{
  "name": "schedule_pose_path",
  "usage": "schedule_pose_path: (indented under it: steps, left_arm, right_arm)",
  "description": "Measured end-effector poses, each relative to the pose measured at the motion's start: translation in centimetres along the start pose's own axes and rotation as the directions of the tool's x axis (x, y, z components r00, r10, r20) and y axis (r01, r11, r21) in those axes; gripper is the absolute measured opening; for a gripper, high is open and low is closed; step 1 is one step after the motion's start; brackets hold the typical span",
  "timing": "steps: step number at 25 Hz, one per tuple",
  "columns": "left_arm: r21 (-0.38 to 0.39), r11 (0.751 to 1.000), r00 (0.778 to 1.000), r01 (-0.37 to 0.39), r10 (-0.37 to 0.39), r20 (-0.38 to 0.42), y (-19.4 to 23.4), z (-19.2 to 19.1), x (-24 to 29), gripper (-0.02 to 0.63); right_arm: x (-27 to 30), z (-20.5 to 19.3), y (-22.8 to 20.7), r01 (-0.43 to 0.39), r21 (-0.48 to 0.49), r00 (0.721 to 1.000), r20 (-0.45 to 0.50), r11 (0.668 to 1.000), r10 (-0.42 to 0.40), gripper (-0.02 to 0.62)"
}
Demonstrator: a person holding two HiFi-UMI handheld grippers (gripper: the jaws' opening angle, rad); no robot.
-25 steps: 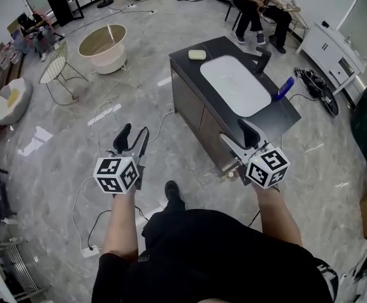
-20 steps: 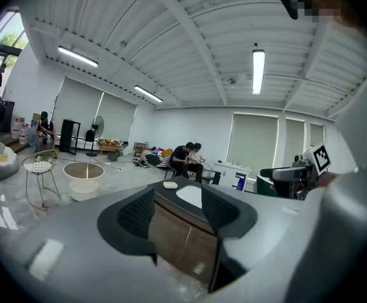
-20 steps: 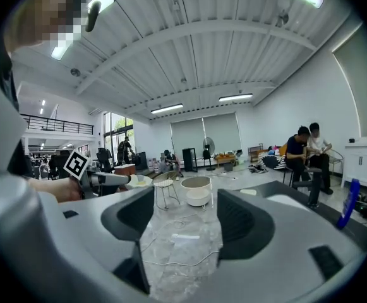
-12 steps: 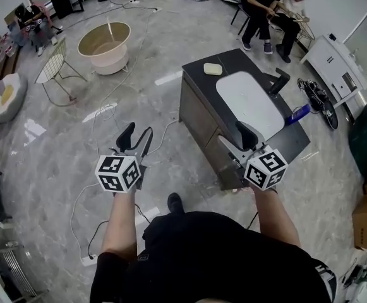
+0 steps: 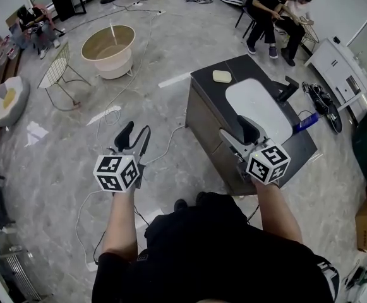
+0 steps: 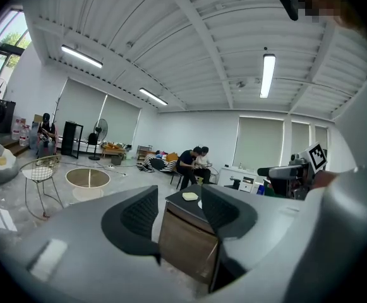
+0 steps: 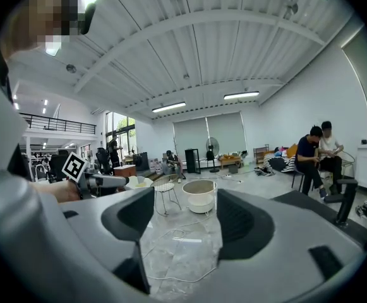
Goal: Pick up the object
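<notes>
Head view, near to far.

- Left tool: held at 11 o'clock over the grey floor. Jaws stand wide apart with nothing between them. Its own view looks through the gap at the front of the counter.
- Right tool: held at 1 o'clock, over the near edge of the counter. Jaws are wide apart and empty. Its own view shows only floor and a distant tub in the gap.
- White cable: lies on the floor between the left tool and the counter.
- Counter: dark, with a white basin set into the top. A black faucet is at 3 o'clock of the basin, and a blue item sits near the right edge.
- Pale yellow block: lies flat on the counter's far corner, at 11 o'clock of the basin. It is well apart from both tools.
- Beyond, at 11 o'clock: wire chair, then round tub.
- At 1 o'clock, far: two seated people.
</notes>
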State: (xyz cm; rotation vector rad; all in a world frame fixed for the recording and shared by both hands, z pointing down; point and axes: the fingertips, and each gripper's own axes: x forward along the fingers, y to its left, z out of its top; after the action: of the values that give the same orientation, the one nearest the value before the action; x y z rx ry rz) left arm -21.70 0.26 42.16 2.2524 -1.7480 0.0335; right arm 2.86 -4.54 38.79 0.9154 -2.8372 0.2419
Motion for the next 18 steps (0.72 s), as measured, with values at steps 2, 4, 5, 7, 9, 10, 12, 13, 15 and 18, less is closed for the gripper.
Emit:
schedule_pose_path:
  steps: [2, 4, 5, 7, 9, 10, 12, 13, 15, 18]
  left_arm:
    - [0.0, 1.0, 1.0, -0.003, 0.003, -0.005, 0.4, 0.2, 0.5, 0.221]
    - [0.001, 1.0, 1.0, -0.007, 0.007, -0.011, 0.9, 0.3, 1.2, 0.221]
    - [0.004, 1.0, 1.0, -0.009, 0.009, -0.015, 1.1, 0.3, 1.6, 0.221]
    - [0.012, 1.0, 1.0, -0.011, 0.012, -0.026, 1.4, 0.4, 2.7, 0.221]
    - [0.017, 1.0, 0.999, -0.014, 0.015, -0.038, 1.9, 0.5, 3.9, 0.221]
    - [0.019, 1.0, 0.999, -0.015, 0.016, -0.045, 2.3, 0.6, 4.6, 0.221]
    - [0.027, 1.0, 0.998, -0.017, 0.018, -0.059, 3.0, 0.8, 6.3, 0.221]
    - [0.03, 0.999, 0.998, -0.017, 0.019, -0.066, 3.4, 1.0, 7.4, 0.221]
    - [0.034, 0.999, 0.997, -0.018, 0.02, -0.08, 4.1, 1.2, 9.8, 0.221]
    - [0.033, 0.999, 0.995, -0.006, 0.009, -0.104, 4.8, 1.5, 14.0, 0.221]
  right_arm:
    - [0.7, 0.0, -0.5, -0.002, 0.008, 1.0, -0.002, 1.0, 0.002, 0.279]
    - [1.7, -0.2, -1.1, -0.009, 0.018, 1.0, -0.006, 1.0, 0.01, 0.279]
    - [2.2, -0.3, -1.5, -0.014, 0.023, 1.0, -0.007, 1.0, 0.014, 0.279]
    - [3.3, -0.6, -2.5, -0.02, 0.035, 1.0, -0.006, 0.999, 0.021, 0.279]
    - [4.5, -0.8, -3.7, -0.023, 0.049, 1.0, -0.003, 0.999, 0.023, 0.279]
    - [5.2, -0.9, -4.3, -0.023, 0.057, 1.0, -0.002, 0.998, 0.023, 0.279]
    - [6.8, -1.0, -5.7, -0.026, 0.071, 1.0, 0.002, 0.997, 0.026, 0.279]
    - [7.6, -1.1, -6.6, -0.027, 0.077, 1.0, 0.002, 0.997, 0.027, 0.279]
    - [9.3, -1.3, -8.5, -0.027, 0.089, 1.0, -0.001, 0.996, 0.028, 0.279]
    - [11.9, -1.8, -11.6, -0.024, 0.111, 1.0, -0.013, 0.993, 0.026, 0.279]
